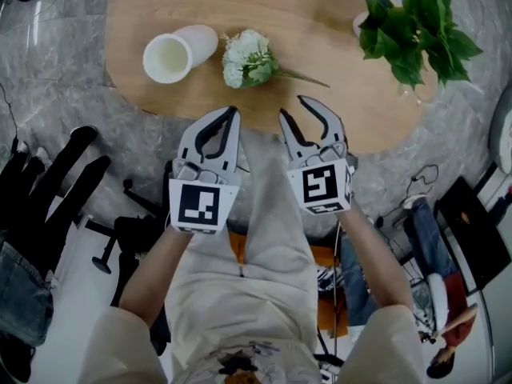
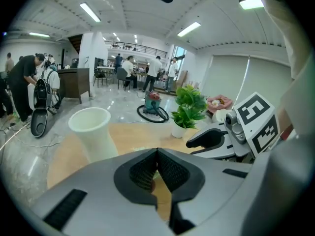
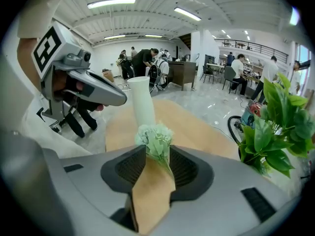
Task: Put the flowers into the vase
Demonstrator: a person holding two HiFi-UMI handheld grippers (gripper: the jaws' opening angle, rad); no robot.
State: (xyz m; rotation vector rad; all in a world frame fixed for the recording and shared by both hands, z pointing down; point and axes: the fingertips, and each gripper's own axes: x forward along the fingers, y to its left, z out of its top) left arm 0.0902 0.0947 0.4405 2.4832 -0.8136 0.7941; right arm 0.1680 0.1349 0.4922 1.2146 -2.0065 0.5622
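Nearest, both grippers are hovering over the person's lap, just short of the desk's (image 1: 336, 46) near edge. The left gripper (image 1: 232, 112) is sitting with its jaws together, nothing between them. The right gripper (image 1: 291, 106) is standing with its jaws apart and empty, and its own view is lining up the flowers (image 1: 246, 57) in the gap, though they are still lying beyond it on the desk.

The flowers, a pale green and white bunch, are lying on their side with the thin stem trailing to the right. Just left of them, nearly touching, the white vase (image 1: 178, 53) is waiting. The gripper views are suggesting it is upright, the head view is suggesting it is on its side, and I cannot settle which. Farther right, a potted plant (image 1: 416, 26) is standing well apart.

The risks I am judging:
- The stem is thin and lying flat, so the jaws may be closing on the desk or crushing the blooms instead.
- The vase looks light, so a nudge from the bunch or the idle left gripper could be tipping or rolling it if nothing is steadying it.

No brand or wording is showing. Only the black-and-white square markers on the gripper cubes are legible as patterns.
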